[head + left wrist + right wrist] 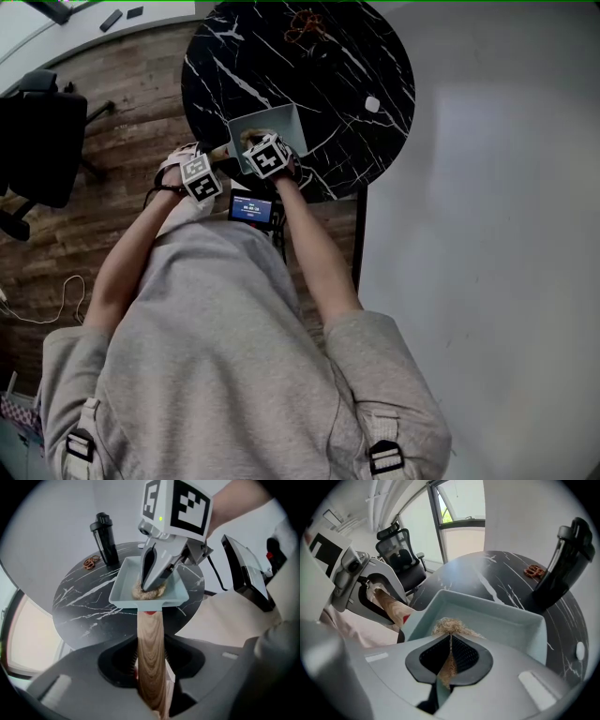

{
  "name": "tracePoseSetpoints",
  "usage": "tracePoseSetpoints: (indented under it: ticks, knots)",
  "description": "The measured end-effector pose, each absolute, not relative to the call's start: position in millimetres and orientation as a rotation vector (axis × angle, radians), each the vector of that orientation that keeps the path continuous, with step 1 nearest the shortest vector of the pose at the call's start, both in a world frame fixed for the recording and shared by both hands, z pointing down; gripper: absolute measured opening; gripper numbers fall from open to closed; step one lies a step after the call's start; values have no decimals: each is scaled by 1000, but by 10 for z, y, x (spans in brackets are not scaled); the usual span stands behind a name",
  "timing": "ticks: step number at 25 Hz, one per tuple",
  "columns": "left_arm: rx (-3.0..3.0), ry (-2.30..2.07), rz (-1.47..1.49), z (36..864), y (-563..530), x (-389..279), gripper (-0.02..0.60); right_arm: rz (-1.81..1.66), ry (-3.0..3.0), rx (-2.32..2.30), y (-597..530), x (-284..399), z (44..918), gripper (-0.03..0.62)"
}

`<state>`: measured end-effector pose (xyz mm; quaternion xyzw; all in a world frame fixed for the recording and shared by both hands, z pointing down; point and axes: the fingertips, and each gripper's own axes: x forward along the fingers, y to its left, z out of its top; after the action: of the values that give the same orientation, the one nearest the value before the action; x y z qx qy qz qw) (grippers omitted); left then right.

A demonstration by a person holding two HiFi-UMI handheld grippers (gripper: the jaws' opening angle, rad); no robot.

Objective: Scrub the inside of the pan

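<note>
pan: a pale blue-grey square pan (278,125) sits on the counter (361,56) near the edge closest to the person, and we see its wooden handle (149,634) reaching out past that edge.
counter: round and black with white veins.
left hand-held gripper: the left hand-held gripper (150,667) is clenched on the wooden handle, which runs straight between its jaws, and it points steeply down.
right hand-held gripper: the right hand-held gripper (449,656) is clamped on a tan fibrous scrubber (451,626), with its tips lowered inside the pan.
scrubber: we see it lying on the pan's floor, on the side nearest the handle, with frayed strands spreading out from the jaws.
beyond the pan: a black bottle (105,538) stands upright on the counter, and a small brown tangled thing (90,563) lies just beside it.
surroundings: we see a black office chair (37,141) on the wooden floor (122,141), well apart from the counter.
</note>
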<state>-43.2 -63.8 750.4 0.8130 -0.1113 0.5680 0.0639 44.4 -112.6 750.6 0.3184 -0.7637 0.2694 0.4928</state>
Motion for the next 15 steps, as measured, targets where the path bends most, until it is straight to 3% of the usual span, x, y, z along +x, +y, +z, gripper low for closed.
tracePoseSetpoints:
  ticks: [7, 15]
  knots:
    - [2456, -338, 1744, 7501, -629, -438, 158, 895, -1911, 732, -1001, 301, 7493, 28]
    - [2459, -330, 1730, 7500, -633, -437, 158, 659, -1734, 933, -1323, 1274, 7314, 28]
